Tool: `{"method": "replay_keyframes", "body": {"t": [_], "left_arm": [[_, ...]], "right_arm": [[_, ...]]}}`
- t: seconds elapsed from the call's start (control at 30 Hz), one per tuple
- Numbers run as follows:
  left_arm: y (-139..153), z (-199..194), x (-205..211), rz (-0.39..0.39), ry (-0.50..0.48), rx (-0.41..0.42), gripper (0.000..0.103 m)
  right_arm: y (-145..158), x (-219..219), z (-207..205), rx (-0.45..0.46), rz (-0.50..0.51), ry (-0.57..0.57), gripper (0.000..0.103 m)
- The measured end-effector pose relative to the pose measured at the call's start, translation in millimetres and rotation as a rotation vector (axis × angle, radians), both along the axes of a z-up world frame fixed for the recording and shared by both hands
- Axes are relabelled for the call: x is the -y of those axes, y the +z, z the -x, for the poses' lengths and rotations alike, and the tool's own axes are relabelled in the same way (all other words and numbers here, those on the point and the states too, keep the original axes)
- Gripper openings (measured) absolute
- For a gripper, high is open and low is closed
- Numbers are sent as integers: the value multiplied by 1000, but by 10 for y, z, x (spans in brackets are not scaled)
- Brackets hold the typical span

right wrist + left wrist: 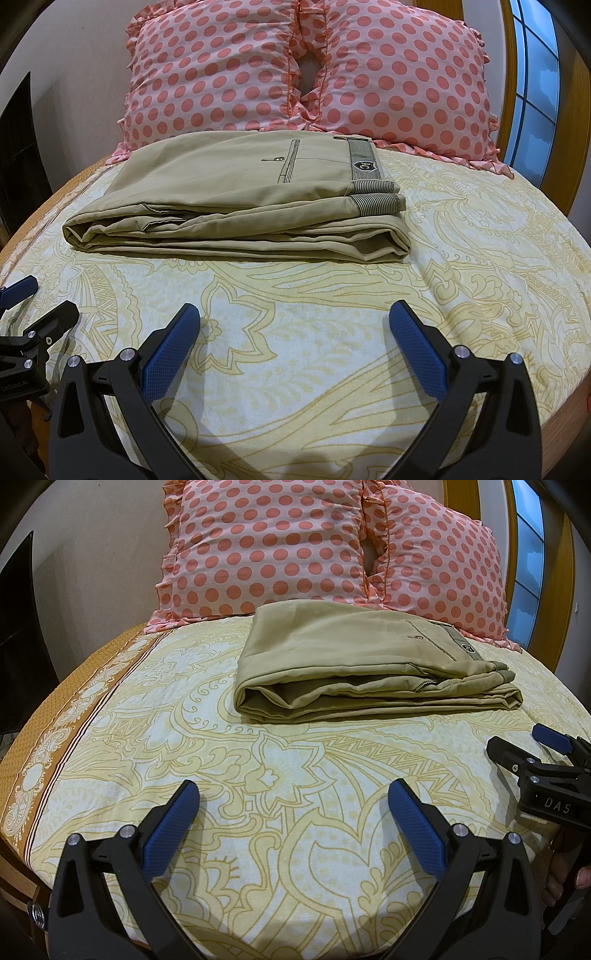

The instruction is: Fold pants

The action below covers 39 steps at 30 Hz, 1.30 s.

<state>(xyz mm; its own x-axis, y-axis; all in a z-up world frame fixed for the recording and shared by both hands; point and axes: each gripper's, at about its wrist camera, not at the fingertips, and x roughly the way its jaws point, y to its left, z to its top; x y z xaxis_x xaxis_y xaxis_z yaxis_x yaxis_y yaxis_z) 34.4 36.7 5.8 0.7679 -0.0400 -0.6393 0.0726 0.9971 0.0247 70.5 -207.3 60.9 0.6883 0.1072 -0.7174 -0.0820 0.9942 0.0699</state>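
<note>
A pair of khaki pants (354,661) lies folded into a flat rectangle on the bed, waistband with a striped lining and a dark badge to the right; it also shows in the right wrist view (236,206). My left gripper (293,794) is open and empty, hovering over the bedsheet short of the pants. My right gripper (294,314) is open and empty too, also short of the pants. The right gripper shows at the right edge of the left wrist view (521,744), the left gripper at the left edge of the right wrist view (40,299).
The bed carries a yellow patterned sheet (295,775) with a brown border (55,738) on the left. Two pink polka-dot pillows (266,542) (399,77) stand against the wall behind the pants. A wooden-framed window (532,92) is at the right.
</note>
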Motion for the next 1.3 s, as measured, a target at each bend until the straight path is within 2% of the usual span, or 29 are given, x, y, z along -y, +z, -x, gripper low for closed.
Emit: {"method": "replay_keyframes", "body": {"t": [1.3], "left_arm": [[29, -20, 3, 0, 1, -2, 101]], "right_arm": [[0, 4, -3, 4, 0, 0, 102]]}}
